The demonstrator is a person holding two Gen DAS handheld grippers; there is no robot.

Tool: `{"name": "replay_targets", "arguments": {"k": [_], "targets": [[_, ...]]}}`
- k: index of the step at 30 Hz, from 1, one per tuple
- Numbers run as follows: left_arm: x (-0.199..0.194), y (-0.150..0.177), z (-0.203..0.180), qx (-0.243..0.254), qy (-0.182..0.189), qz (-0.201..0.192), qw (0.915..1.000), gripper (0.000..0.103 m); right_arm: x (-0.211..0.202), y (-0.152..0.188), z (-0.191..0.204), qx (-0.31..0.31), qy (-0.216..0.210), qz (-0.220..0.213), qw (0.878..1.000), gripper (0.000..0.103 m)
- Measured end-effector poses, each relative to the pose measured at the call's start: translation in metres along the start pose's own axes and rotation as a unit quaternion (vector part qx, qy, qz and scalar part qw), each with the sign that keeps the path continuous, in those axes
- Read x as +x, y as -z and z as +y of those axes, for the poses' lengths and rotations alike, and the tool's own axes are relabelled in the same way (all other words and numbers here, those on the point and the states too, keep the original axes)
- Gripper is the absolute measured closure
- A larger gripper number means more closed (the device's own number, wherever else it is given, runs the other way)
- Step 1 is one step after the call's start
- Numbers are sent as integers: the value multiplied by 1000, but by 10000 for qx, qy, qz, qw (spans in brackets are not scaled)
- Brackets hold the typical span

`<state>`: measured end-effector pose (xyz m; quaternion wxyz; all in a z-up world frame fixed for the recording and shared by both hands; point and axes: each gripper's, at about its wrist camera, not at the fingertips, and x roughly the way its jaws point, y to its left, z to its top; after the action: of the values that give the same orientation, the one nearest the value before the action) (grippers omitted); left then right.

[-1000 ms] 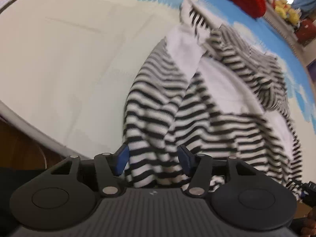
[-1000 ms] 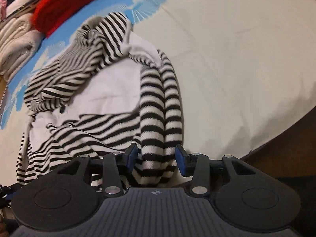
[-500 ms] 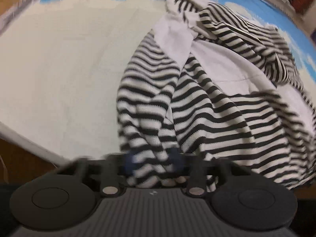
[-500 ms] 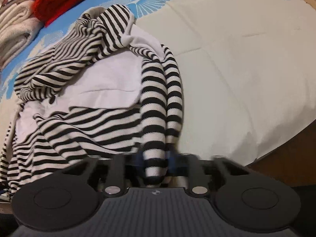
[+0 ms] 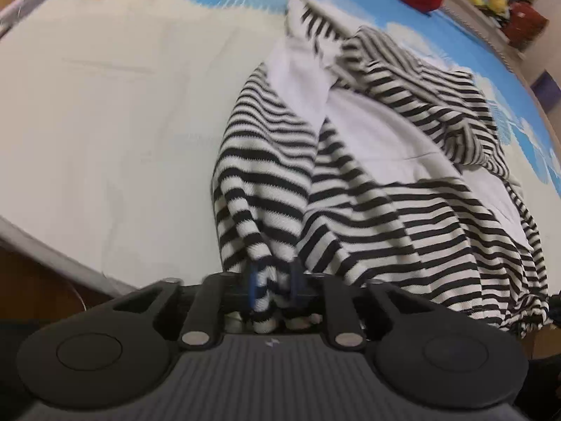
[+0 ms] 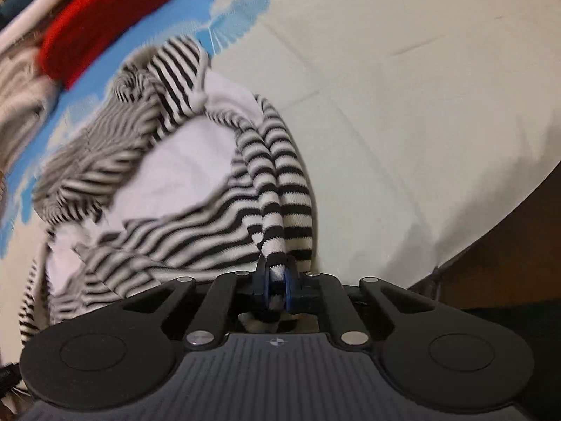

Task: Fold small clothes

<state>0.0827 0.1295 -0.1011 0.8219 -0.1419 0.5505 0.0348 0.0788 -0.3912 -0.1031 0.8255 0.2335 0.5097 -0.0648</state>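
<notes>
While the black-and-white striped top (image 5: pixel 368 182) lies rumpled near the bed's (image 5: pixel 105 105) edge, the left hand-held gripper (image 5: pixel 271 282), jaws opening, and the right hand-held gripper (image 6: pixel 278 280), jaws closing, each pinch striped cloth, apparently to lift and spread it next.

The right hand-held gripper (image 6: pixel 277 286) pinches a striped sleeve (image 6: pixel 280 189), its jaws closing on the cuff. The rumpled striped top (image 6: pixel 147 182) spreads toward nine o'clock on the cream sheet (image 6: pixel 403 105). A red knit (image 6: pixel 101 17) lies at eleven o'clock on the blue print.
</notes>
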Motion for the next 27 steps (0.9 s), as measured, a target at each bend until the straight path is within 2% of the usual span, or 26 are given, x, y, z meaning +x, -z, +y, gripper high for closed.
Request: {"name": "replay_targets", "arguments": {"k": [2, 4, 8, 10, 11, 12, 15, 21, 27], "targets": [[2, 2, -1, 19, -60, 79, 9999, 62, 5, 1, 4, -141, 106, 58, 9998, 88], [5, 5, -3, 87, -98, 155, 9998, 61, 8, 4, 6, -173, 164, 127, 9996, 83], [8, 10, -14, 409, -193, 112, 9989, 61, 11, 10, 13, -401, 231, 139, 9988, 83], [8, 13, -22, 663, -282, 20, 9974, 78, 13, 12, 18, -625, 272, 111, 9976, 84], [7, 15, -25, 780, -287, -12, 9965, 94, 11, 13, 19, -703, 297, 85, 9970, 86], [5, 17, -28, 877, -311, -70, 9956, 96, 11, 14, 21, -766, 291, 53, 9966, 93], [-5, 18, -34, 1118, -384, -355, 9924, 97, 4, 14, 22, -791, 227, -90, 9966, 99], [-50, 6, -34, 1013, -1, -887, 9909, 97, -29, 2, 16, -438, -237, -602, 9969, 100], [-119, -4, -37, 1272, 404, -1370, 9815, 98, -99, -16, 20, -513, -925, -1240, 9866, 101]]}}
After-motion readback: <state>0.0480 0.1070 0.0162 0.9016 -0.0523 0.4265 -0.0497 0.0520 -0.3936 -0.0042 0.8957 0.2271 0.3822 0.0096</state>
